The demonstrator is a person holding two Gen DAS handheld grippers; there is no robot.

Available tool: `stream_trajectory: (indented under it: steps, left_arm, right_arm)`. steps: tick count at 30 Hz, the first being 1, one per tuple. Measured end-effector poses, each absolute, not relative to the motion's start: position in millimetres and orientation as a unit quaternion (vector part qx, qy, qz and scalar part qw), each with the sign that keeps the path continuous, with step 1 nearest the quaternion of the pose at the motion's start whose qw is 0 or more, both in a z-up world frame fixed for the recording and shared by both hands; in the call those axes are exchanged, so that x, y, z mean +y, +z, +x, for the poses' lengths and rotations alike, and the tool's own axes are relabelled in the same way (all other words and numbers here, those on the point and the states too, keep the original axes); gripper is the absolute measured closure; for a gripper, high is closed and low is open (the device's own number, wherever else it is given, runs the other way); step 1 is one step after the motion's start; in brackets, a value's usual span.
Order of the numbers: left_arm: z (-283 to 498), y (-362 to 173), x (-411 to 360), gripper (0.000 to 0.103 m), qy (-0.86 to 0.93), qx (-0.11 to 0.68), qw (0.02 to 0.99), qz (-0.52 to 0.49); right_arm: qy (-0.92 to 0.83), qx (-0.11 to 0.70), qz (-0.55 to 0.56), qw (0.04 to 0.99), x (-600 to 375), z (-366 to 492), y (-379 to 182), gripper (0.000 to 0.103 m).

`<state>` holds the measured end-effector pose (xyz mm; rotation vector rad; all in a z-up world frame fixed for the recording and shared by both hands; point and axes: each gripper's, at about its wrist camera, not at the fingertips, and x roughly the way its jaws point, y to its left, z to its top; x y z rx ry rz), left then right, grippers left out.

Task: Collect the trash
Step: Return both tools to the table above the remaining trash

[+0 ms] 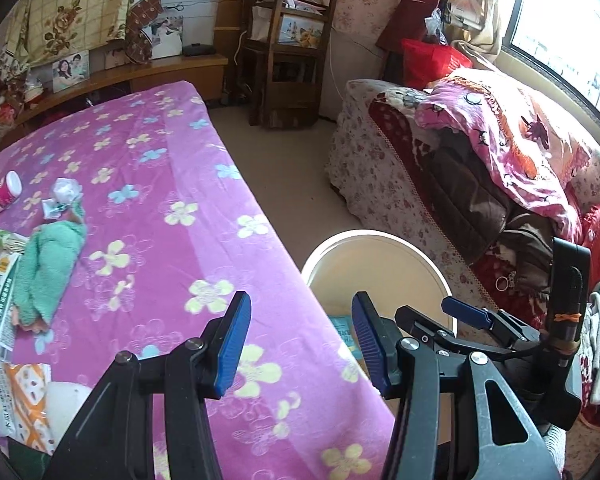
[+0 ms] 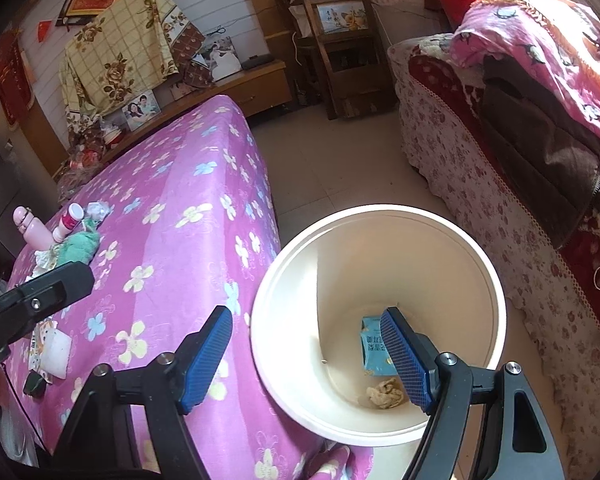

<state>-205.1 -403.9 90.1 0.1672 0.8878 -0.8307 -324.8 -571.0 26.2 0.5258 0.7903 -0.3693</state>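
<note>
A white bin [image 2: 380, 224] stands on the floor beside the pink flowered table [image 2: 172, 216]. In it lie a blue packet [image 2: 370, 344] and a crumpled brown wad [image 2: 386, 394]. My right gripper [image 2: 306, 354] is open and empty, above the bin's near rim. My left gripper [image 1: 300, 340] is open and empty over the table's edge, next to the bin [image 1: 380, 240]. On the table lie a crumpled white wrapper [image 1: 66, 192], a pink-and-white bottle [image 1: 2, 196], a green cloth [image 1: 50, 264] and printed packets [image 1: 0, 280].
A pink flask [image 2: 32, 228] stands at the table's far left. A tissue pack [image 1: 24, 400] lies at the near left. A sofa with blankets [image 1: 480, 152] runs along the right under a window. A wooden chair [image 1: 288, 60] stands at the back.
</note>
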Motion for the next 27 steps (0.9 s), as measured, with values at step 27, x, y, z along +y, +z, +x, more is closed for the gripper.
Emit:
stream_trajectory:
  steps: [27]
  left_arm:
    - [-173.3,102.2,-222.3,0.034,-0.29,0.43,0.854,0.055]
  right_arm:
    - [-0.041,0.39,0.207,0.896,-424.1,-258.5,66.5,0.023]
